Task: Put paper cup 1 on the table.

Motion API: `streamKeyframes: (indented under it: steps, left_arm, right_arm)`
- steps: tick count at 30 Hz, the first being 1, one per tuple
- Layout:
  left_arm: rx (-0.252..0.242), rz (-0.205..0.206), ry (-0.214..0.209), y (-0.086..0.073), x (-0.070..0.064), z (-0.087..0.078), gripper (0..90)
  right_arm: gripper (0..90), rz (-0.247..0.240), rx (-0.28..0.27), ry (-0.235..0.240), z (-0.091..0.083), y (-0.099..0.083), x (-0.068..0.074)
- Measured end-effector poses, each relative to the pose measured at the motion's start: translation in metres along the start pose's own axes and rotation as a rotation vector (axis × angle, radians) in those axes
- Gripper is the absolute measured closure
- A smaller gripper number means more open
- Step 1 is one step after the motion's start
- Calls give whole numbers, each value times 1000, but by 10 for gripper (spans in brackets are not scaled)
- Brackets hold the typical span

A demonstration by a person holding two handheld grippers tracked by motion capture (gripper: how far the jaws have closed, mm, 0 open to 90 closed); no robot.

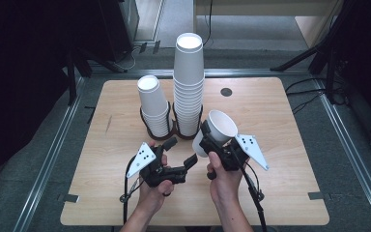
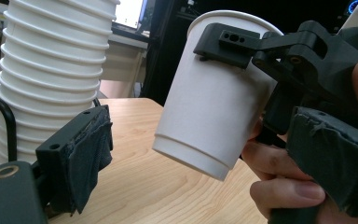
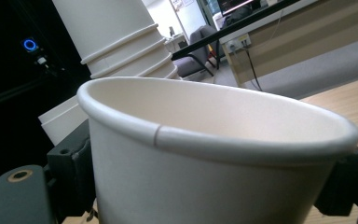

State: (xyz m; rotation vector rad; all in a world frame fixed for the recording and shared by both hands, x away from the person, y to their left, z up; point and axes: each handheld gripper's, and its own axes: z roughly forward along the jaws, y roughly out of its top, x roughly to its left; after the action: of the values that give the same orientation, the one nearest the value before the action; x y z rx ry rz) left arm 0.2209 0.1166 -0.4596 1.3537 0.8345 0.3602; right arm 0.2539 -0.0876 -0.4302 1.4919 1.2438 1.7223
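High view: right gripper [image 1: 211, 140] is clamped on a single paper cup [image 1: 217, 129], held off the table [image 1: 280, 159], mouth tipped up and to the right, base pointing down-left. Cup's long axis runs diagonally, base end toward the left gripper [image 1: 179, 151]. Left gripper sits just left of the cup, jaws spread, nothing between them. So the left one is the free hand and the nearer one to the cup's base. Two stacks behind: short stack [image 1: 153, 106] far-left, tall stack [image 1: 189, 87] beside it, both in a dark wire holder [image 1: 174, 129]. Cup is just near-right of the tall stack. Both forearms come in from the near edge, hands close together, wrists turned inward toward each other.

Left gripper view: cup [image 2: 212, 98] hangs ahead and right of centre, clear of the tabletop, tilted with the base lower-left. A jaw of the right gripper [image 2: 242, 42] hooks over the rim; a hand [image 2: 284, 177] is below it. The left gripper's own jaws stand wide apart, cup wall not touching either pad. Tall stack [image 2: 51, 79] at left.

Right gripper view: cup [image 3: 214, 154] sits between the two jaws, gripped near the rim, open mouth facing the camera. Stack [image 3: 121, 42] behind it.

My read: next move is the left gripper closing in on the lower cup wall, approach from the left along the table.
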Motion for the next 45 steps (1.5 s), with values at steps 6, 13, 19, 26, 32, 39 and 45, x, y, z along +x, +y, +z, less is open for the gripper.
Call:
streamKeyframes:
  steps: [6,13,19,26,32,39,45]
  left_arm:
    - [1,1,1,0,0,0,71]
    - [3,2,2,0,0,0,71]
    - [2,3,3,0,0,0,71]
    - [3,5,5,-1,1,0,72]
    - [5,8,4,-1,1,0,72]
    - [5,10,6,-1,1,0,72]
    - [5,8,7,-1,1,0,72]
  right_arm:
    - [141,-55,-7,-16,0,3,-2]
    - [140,-115,-22,-35,1,7,-7]
    - [140,-155,-26,-42,4,10,-11]
    - [140,-226,-42,-46,7,11,-13]
    - [139,-271,-43,-55,9,13,-16]
    - [137,-341,-50,-88,14,14,-21]
    - [136,-392,-52,-120,21,15,-28]
